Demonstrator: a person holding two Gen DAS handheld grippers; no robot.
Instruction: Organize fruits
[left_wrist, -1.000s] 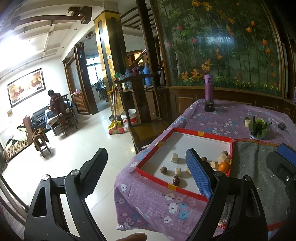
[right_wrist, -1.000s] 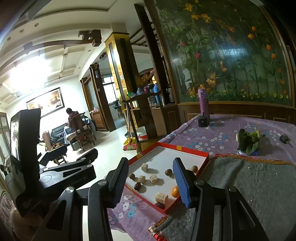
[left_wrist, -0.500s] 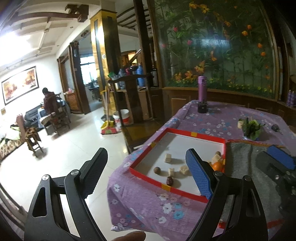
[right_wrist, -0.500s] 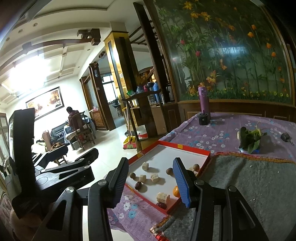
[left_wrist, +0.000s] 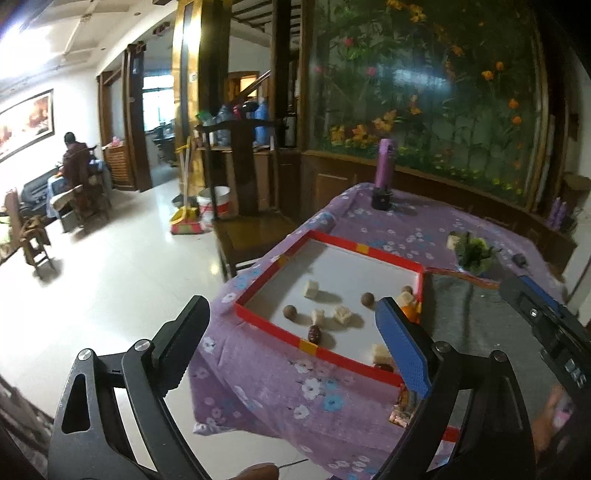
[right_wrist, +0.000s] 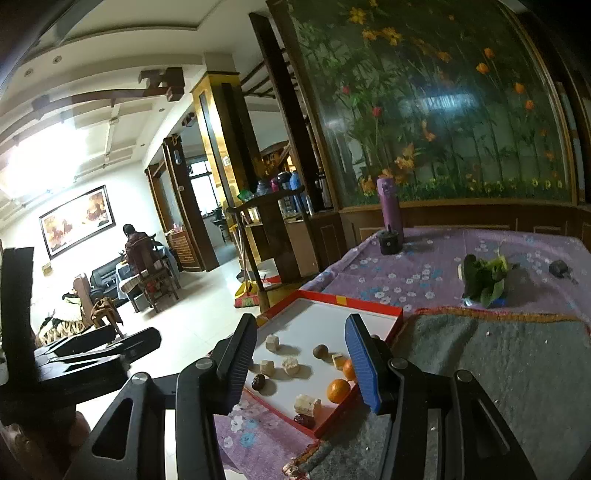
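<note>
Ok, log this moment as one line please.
phase: approach | left gripper: open, empty | right gripper: open, empty | red tray: holds oranges, cubes, dates | contact: none

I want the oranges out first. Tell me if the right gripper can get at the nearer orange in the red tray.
Probably yes. The right gripper is open and empty, the nearer orange lies uncovered near the red tray rim, just ahead of it. The pale cube beside it might crowd one finger.
</note>
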